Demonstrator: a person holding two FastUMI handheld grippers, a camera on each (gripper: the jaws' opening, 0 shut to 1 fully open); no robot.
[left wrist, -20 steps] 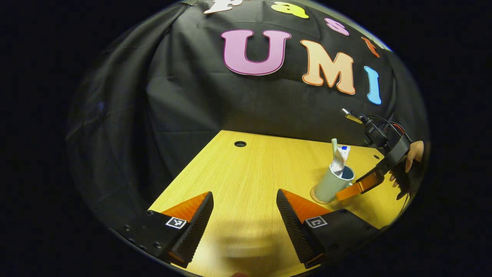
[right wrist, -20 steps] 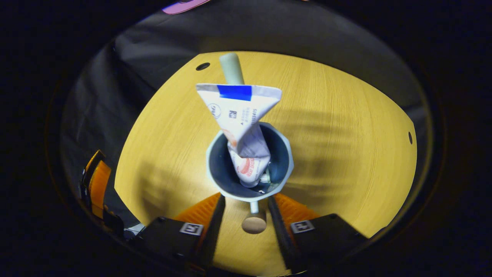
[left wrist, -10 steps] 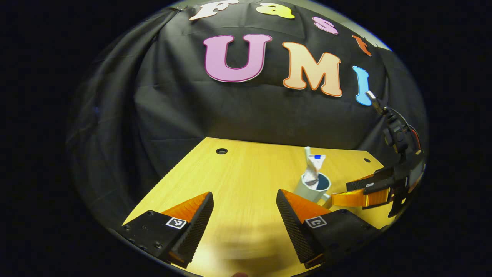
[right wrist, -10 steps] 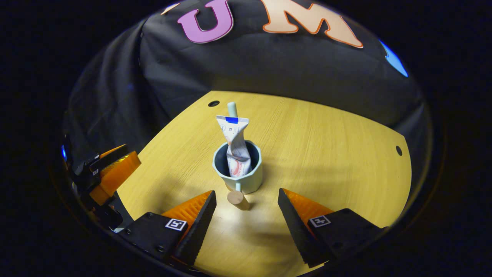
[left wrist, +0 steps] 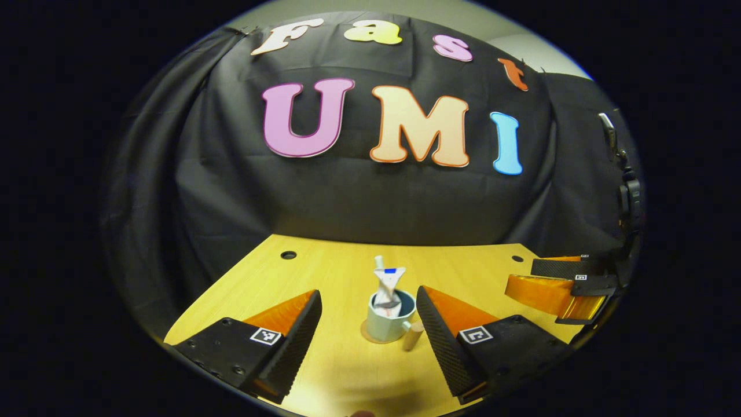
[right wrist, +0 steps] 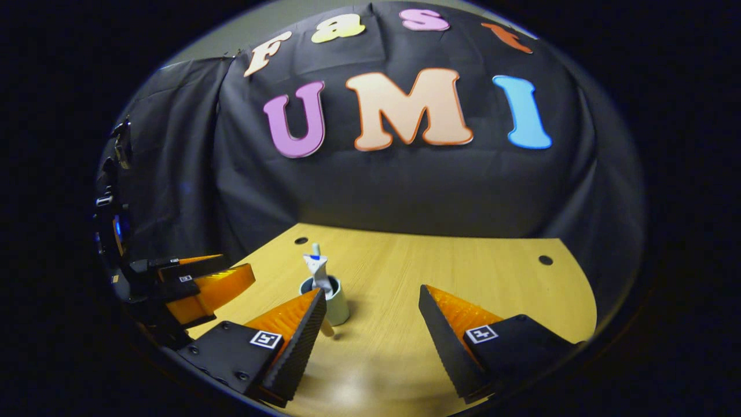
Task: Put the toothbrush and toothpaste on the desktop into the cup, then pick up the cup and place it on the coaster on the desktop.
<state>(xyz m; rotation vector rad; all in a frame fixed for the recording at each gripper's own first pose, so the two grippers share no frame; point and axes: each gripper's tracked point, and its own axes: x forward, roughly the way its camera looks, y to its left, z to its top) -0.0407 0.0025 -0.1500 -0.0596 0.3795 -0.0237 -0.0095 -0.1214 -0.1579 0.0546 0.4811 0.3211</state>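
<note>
Cup (left wrist: 386,325) on coaster (left wrist: 367,337), ahead between open left gripper (left wrist: 369,327) fingers.

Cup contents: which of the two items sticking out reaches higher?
The toothbrush: its pale tip pokes up just above the toothpaste, the crumpled white tube with a blue band at its top. Both stand in the cup.

a staged recording booth, not a lived-in room: black cloth (left wrist: 359,197) hangs in folds as the back wall, draped behind a bare light-wood desktop (left wrist: 336,272) with round cable holes (left wrist: 288,255). pale plain wall (right wrist: 231,40) shows above the cloth's top edge.
</note>
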